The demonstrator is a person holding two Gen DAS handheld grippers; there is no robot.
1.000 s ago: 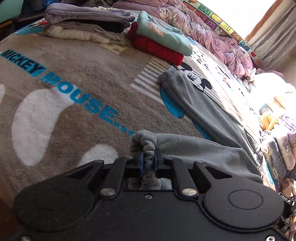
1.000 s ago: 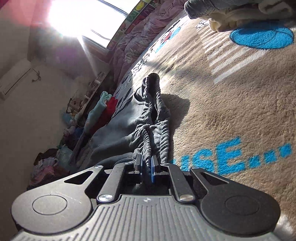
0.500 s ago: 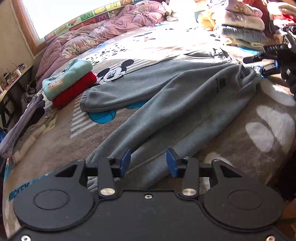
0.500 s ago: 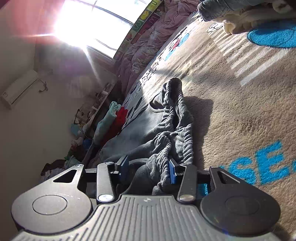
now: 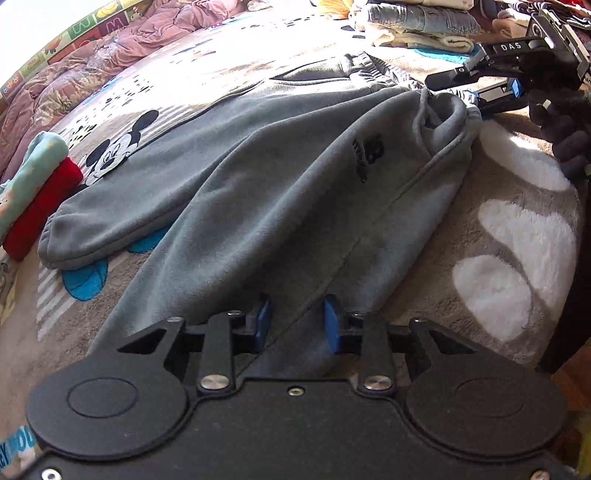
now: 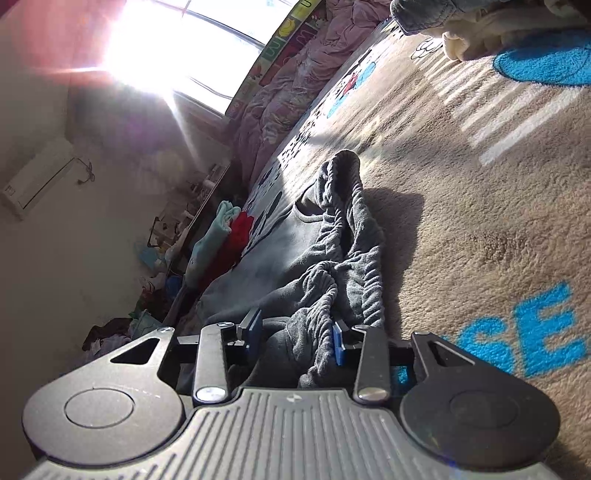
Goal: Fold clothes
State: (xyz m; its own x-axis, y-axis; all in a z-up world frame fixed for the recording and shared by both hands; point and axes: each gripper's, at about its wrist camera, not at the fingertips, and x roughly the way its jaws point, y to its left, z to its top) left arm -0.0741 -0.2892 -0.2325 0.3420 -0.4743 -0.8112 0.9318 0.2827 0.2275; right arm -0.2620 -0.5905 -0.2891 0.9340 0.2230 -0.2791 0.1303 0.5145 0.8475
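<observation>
- Grey fleece trousers (image 5: 280,192) lie on the Mickey Mouse blanket (image 5: 517,229) of the bed, legs not yet laid one on the other, so I judge this fold barely begun.
- Left gripper (image 5: 297,325) fingers are closing astride a leg's seam, not pressing yet.
- Right gripper (image 6: 297,338) fingers are closing loosely around the bunched waistband (image 6: 343,236), no pinch yet.
- 2 folded garments, teal (image 5: 29,173) on red (image 5: 40,206), sit stacked beyond the cuff, and more folded piles (image 5: 417,22) lie at the far side.
</observation>
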